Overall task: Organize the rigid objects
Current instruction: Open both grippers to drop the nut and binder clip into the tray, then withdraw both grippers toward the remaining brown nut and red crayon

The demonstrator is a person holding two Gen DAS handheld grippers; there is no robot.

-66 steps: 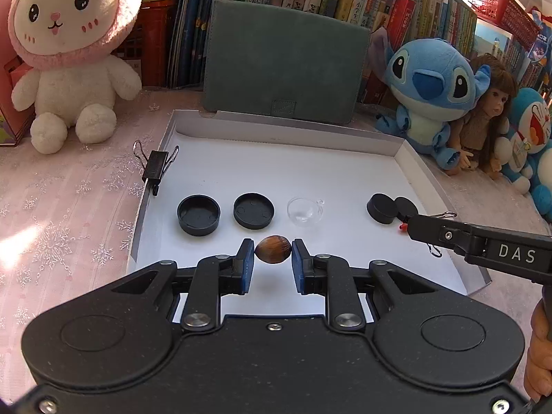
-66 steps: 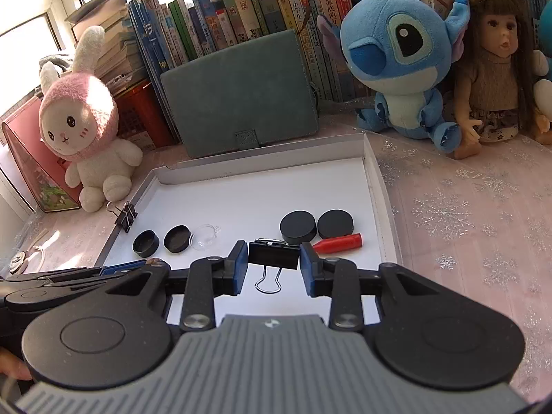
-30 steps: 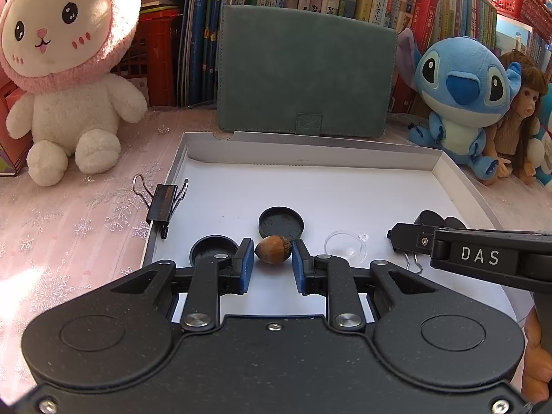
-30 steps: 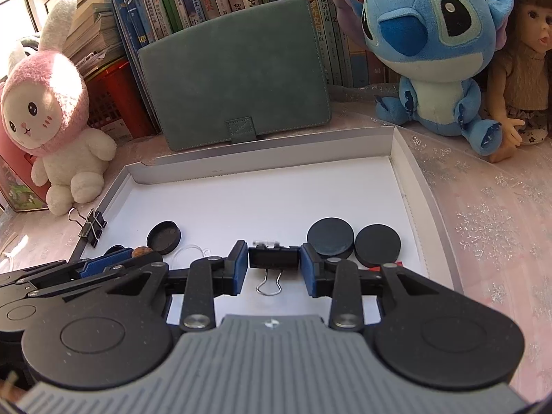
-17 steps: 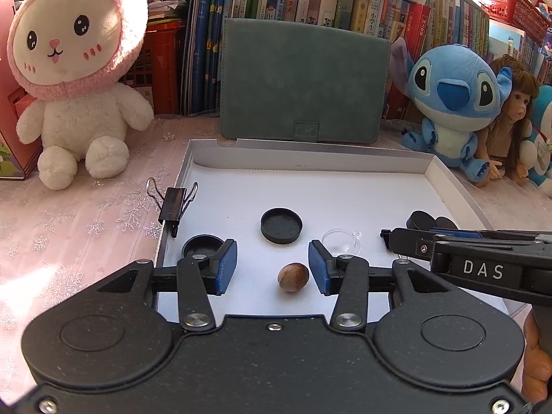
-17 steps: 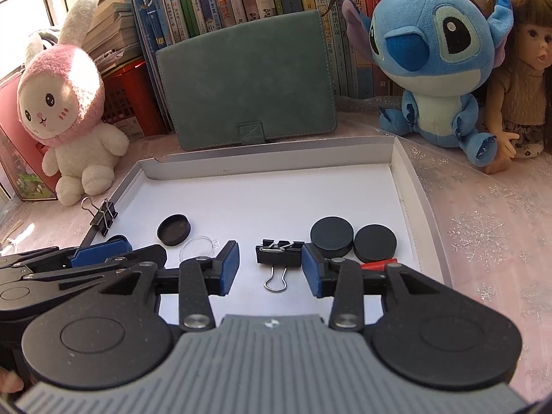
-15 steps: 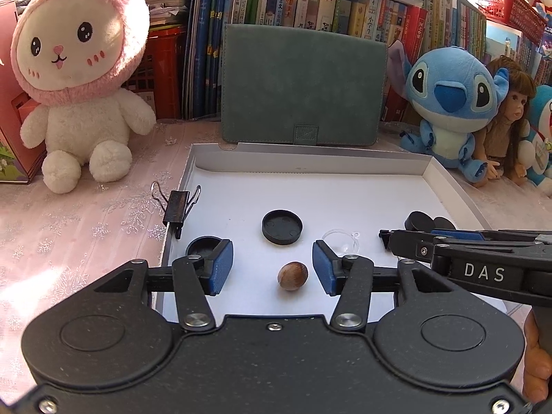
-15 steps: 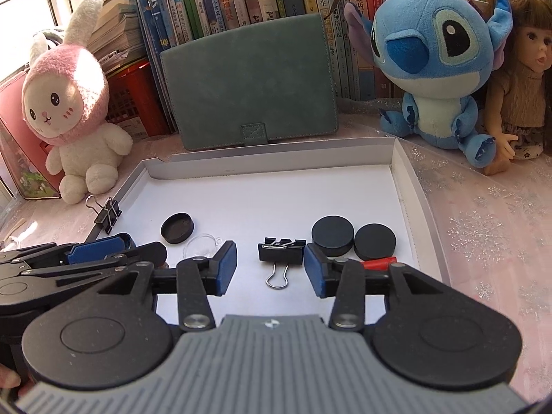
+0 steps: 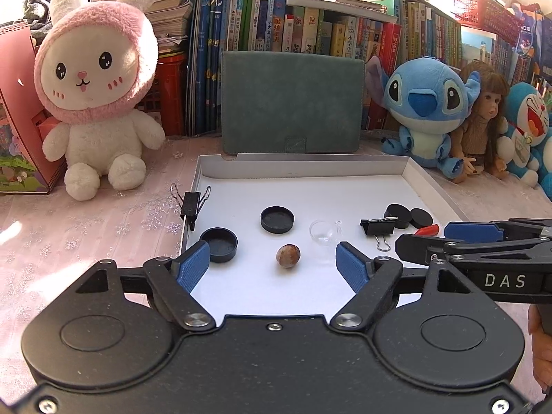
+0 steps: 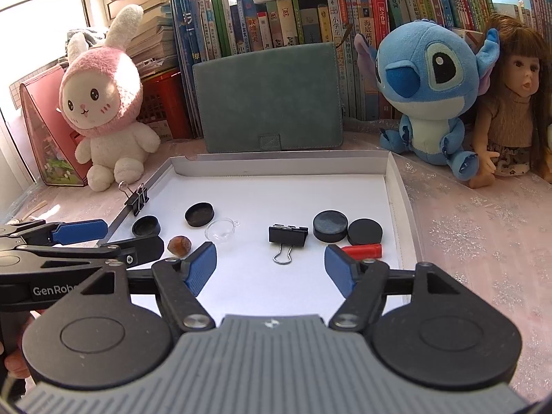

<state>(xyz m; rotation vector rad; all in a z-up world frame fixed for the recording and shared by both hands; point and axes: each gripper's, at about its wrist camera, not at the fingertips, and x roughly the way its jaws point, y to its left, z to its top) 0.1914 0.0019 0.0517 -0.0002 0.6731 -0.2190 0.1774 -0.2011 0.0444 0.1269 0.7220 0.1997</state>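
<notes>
A brown nut (image 9: 288, 255) (image 10: 179, 244) lies loose on the white tray (image 9: 310, 172) (image 10: 393, 186), just beyond my left gripper (image 9: 274, 269). Its jaws are opening and nothing is between the pads. A black binder clip (image 10: 288, 235) (image 9: 377, 226) rests on the tray ahead of my right gripper (image 10: 270, 267), whose jaws are also opening and hold nothing. Two open black lids (image 9: 218, 244) (image 9: 277, 219), a clear dome (image 9: 321, 230), two black discs (image 10: 330, 225) (image 10: 365, 232) and a red piece (image 10: 362, 251) also lie on the tray.
A second binder clip (image 9: 191, 203) is clipped on the tray's left rim. Behind the tray stand a green case (image 9: 291, 101), a pink rabbit plush (image 9: 96, 103), a blue plush (image 9: 426, 110), a doll (image 10: 510, 110) and a row of books. A pink patterned cloth covers the table.
Both grippers went from shut to open, letting the nut and the binder clip down onto the tray. Both have drawn back and up from the tray.
</notes>
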